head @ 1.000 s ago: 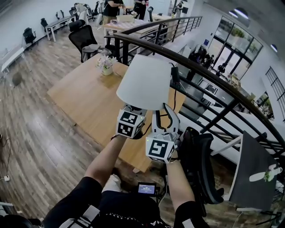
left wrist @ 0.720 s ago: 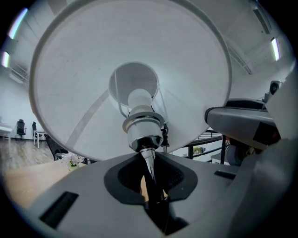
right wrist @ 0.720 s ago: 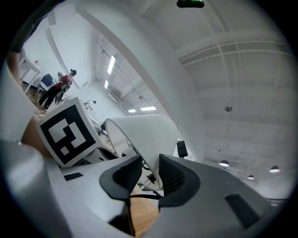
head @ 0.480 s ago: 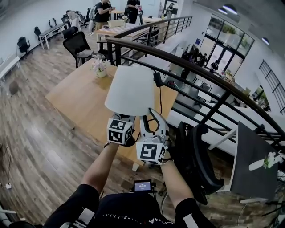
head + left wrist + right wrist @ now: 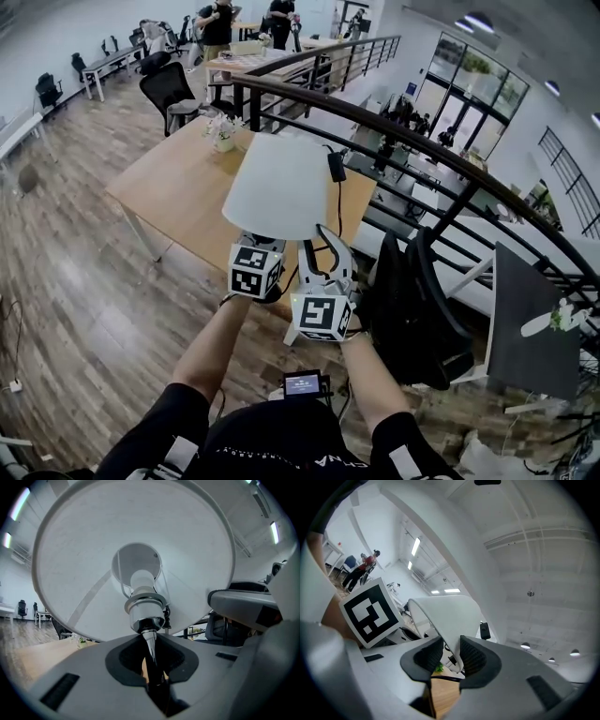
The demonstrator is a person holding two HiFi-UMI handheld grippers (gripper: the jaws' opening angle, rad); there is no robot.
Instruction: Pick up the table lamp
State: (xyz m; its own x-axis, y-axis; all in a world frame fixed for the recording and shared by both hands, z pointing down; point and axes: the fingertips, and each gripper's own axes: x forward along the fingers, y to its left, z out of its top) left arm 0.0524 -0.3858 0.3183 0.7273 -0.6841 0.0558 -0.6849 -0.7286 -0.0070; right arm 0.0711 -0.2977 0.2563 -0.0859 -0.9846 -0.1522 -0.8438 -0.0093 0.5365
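Left gripper (image 5: pixel 152 660) clamped on thin metal stem (image 5: pixel 149 645) of white-shaded table lamp (image 5: pixel 281 183). Right gripper (image 5: pixel 451 656) pinches shade lower rim (image 5: pixel 451 637). Lamp held in air near edge of light wooden table (image 5: pixel 178 192).

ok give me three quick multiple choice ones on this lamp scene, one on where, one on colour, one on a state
1. Where is the table lamp?
A) standing on the floor
B) held in the air by both grippers
C) lying on the black chair

2. What colour is its shade?
A) white
B) red
C) green

3. How do the left gripper's jaws stand?
A) wide open and empty
B) shut on a cable
C) shut on the lamp's thin metal stem

Answers:
1 B: the head view shows the lamp up off the wooden table, with the right gripper on the shade's rim.
2 A: the shade is plain white in every view.
3 C: the pads close on the stem just below the socket.
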